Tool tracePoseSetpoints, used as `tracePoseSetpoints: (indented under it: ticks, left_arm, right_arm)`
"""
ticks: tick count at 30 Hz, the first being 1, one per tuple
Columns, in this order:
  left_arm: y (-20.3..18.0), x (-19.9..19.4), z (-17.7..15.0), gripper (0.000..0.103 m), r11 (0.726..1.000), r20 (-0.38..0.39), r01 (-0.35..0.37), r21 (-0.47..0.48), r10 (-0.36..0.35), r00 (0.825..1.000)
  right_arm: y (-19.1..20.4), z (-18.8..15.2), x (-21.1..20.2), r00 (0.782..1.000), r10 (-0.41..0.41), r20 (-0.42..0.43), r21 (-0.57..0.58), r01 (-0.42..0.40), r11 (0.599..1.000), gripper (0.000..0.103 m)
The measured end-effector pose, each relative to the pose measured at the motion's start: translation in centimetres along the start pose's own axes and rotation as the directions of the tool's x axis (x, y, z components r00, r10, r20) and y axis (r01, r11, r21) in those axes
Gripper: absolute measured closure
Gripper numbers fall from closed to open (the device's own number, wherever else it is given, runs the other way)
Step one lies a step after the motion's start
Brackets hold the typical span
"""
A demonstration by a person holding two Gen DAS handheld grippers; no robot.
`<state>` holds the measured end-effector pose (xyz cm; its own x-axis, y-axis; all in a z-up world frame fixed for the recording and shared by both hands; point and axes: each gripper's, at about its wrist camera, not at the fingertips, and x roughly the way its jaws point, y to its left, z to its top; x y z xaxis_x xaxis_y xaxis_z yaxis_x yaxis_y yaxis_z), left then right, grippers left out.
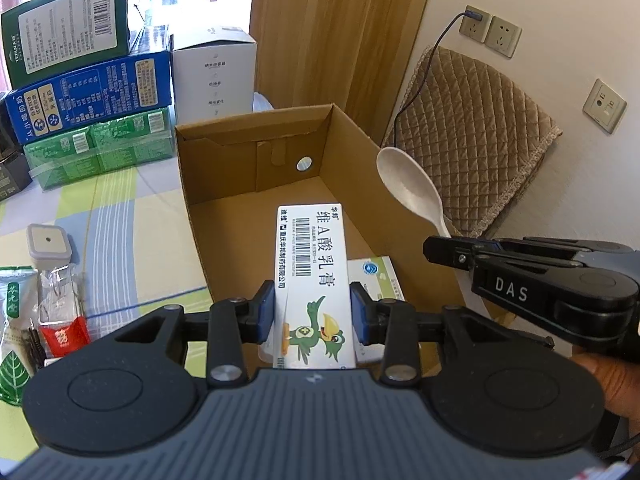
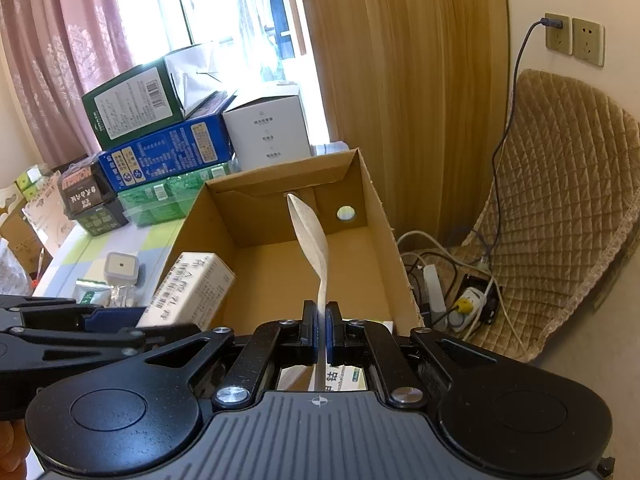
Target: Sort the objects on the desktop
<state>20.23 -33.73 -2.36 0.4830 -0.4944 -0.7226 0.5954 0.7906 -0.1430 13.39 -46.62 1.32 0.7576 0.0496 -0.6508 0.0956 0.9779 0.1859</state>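
The white ointment box (image 1: pixel 310 280) is being gripped between the blue pads (image 1: pixel 265 312) of the left gripper (image 1: pixel 313 312), which is closed on the box's two long sides; its long axis is running straight ahead of the tool, with the barcode end pointing forward over the open cardboard box (image 1: pixel 360 136) and the cartoon-bird end tucked back toward the gripper body. Just beneath and to the right of it, a second white carton with a green stripe (image 1: pixel 374 270) is being seen on the cardboard floor. The cream spoon (image 2: pixel 314 240) is being pinched by its handle in the right gripper (image 2: pixel 320 330), whose jaws are nearly together around it; its long axis is pointing forward and upward from the tool, bowl end leading, above the cardboard box interior. Left of both tools, a small grey square container (image 1: pixel 49 246) and snack packets (image 1: pixel 60 304) are lying on the striped tablecloth (image 1: pixel 132 216), and stacked cartons (image 1: pixel 92 92) are standing farther ahead on the left.
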Motion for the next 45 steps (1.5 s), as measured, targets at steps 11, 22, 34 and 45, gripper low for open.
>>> tracePoseSetpoints:
  ticks: [11, 22, 34, 45]
  left_arm:
    - [1.2, -0.8, -0.6, 0.07, 1.0, 0.023, -0.023, -0.015, 0.023, 0.999]
    - [2.1, -1.4, -1.3, 0.07, 0.999, 0.023, -0.023, -0.029, 0.024, 0.999]
    - [3.0, -2.1, -2.1, 0.069, 0.998, 0.024, -0.038, -0.041, 0.039, 0.999]
    - [3.7, -4.6, -3.7, 0.065, 0.997, 0.032, -0.051, -0.061, 0.054, 0.998]
  right_arm:
    - [0.2, -0.1, 0.9, 1.0, 0.003, -0.017, 0.0, -0.003, 1.0, 0.103]
    - [1.1, 0.5, 1.7, 1.0, 0.009, -0.013, -0.009, -0.01, 1.0, 0.102]
    - [0.6, -0.2, 1.0, 1.0, -0.01, 0.006, 0.023, 0.01, 1.0, 0.057]
    - [1.6, -3.0, -2.9, 1.0, 0.01, 0.022, 0.067, -0.012, 0.998, 0.048]
